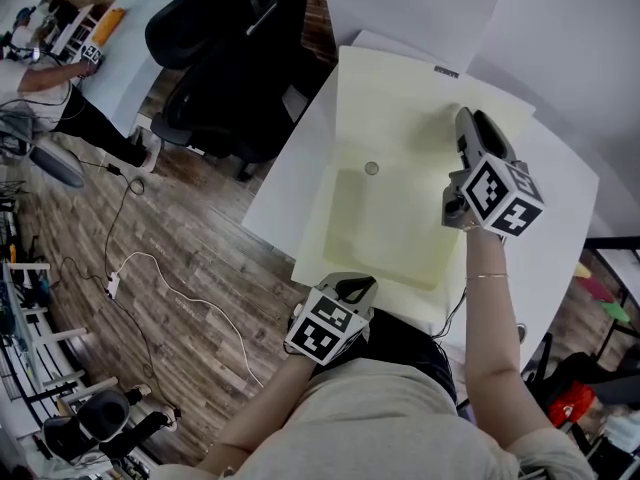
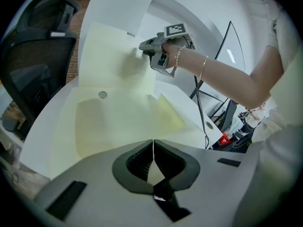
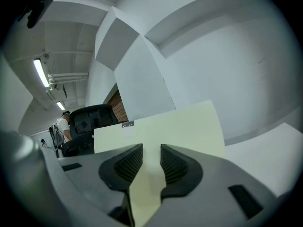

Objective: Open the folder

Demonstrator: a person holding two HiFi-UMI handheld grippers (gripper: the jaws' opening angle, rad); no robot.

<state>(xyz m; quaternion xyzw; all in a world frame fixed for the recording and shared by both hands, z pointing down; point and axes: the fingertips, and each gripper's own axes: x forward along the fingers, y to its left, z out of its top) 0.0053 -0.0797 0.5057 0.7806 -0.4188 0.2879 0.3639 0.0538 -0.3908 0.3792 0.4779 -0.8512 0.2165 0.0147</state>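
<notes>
A pale yellow folder (image 1: 395, 223) lies on the white table (image 1: 285, 183), a round snap (image 1: 371, 168) in its middle. Its cover flap (image 1: 400, 93) is raised at the far side and fills the right gripper view (image 3: 161, 126). My right gripper (image 1: 463, 120) is at the flap's right edge, jaws open, with the flap (image 3: 144, 186) running down between the pads without being pinched. The left gripper view also shows the right gripper (image 2: 143, 47). My left gripper (image 1: 362, 286) sits at the near edge, its jaws (image 2: 152, 148) shut on the folder's near sheet (image 2: 118, 122).
A black office chair (image 1: 235, 28) stands just left of the table. A white panel (image 1: 420, 3) rises behind the folder. A black cable (image 2: 201, 112) hangs off the table's right side. Cords trail over the wood floor (image 1: 150, 268), and a person (image 1: 50, 78) works far left.
</notes>
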